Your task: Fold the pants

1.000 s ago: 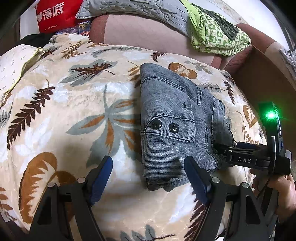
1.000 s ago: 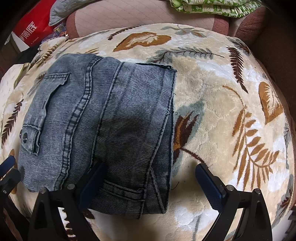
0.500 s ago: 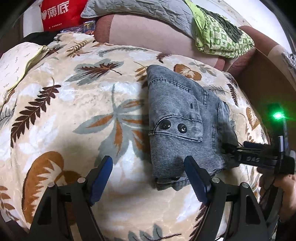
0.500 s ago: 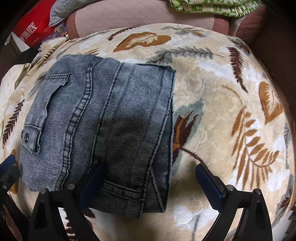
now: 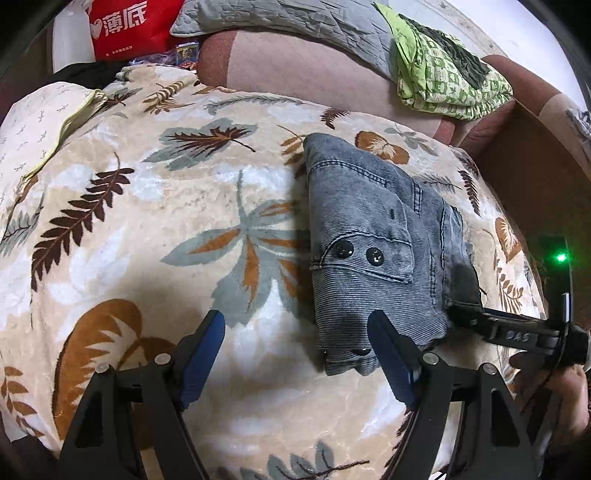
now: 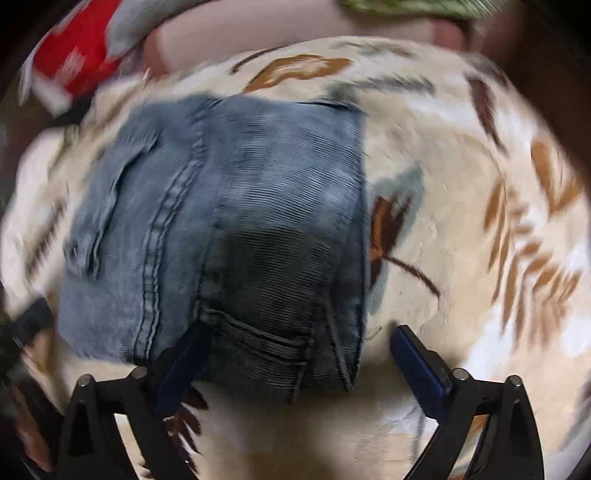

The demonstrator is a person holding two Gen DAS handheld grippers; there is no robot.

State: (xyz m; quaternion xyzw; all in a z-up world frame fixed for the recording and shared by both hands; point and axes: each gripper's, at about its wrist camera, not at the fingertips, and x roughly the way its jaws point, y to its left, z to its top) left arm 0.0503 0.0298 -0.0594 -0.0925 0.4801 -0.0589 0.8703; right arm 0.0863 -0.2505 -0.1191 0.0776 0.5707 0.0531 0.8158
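Two pairs of blue-padded fingers are in play. The left gripper holds its fingers wide, nothing between them but blanket, its right finger overlapping the near edge of the pants. The right gripper also stands spread wide, straddling the near right corner of the pants without pinching it. There is one pair of grey corduroy pants, folded into a compact block on the leaf-print blanket, with two dark snaps on a pocket flap. Far off lie one red bag, one grey quilt and one green bundle. The right wrist view is smeared with blur, so seams and far objects barely read. The hand is cut off at the frame's right edge.
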